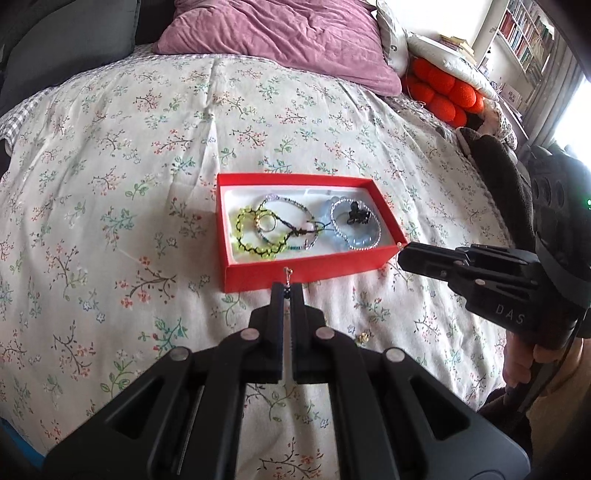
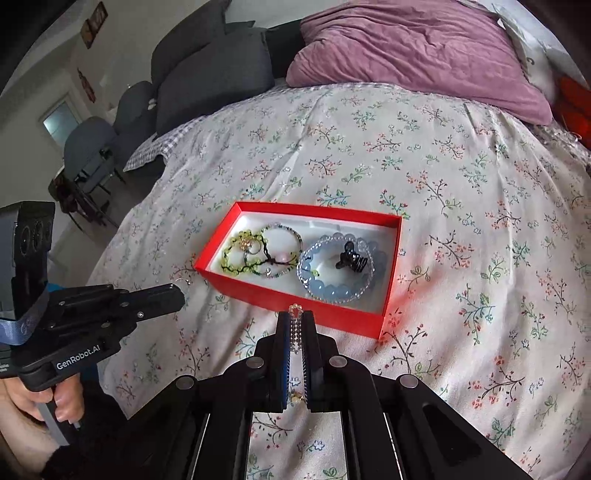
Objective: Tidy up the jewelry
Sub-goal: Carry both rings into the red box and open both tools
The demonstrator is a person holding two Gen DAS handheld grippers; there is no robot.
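Note:
A red box (image 1: 295,271) (image 2: 295,301) lies on the floral bedspread and holds several bracelets, a ring and a black hair claw (image 1: 356,216) (image 2: 351,260). My left gripper (image 1: 287,291) (image 2: 181,290) is shut on a small dark beaded earring (image 1: 287,282) with a thin hook, just before the box's near wall. My right gripper (image 2: 295,317) (image 1: 400,253) is shut on a clear crystal drop earring (image 2: 295,328), at the box's near right corner. A small gold piece (image 1: 364,336) (image 2: 295,398) lies on the bedspread under the grippers.
A purple pillow (image 1: 288,33) (image 2: 424,48) lies at the head of the bed. An orange knotted cushion (image 1: 443,92) sits to the right, dark grey cushions (image 2: 207,74) to the left. A brown blanket (image 1: 495,166) lies at the right edge.

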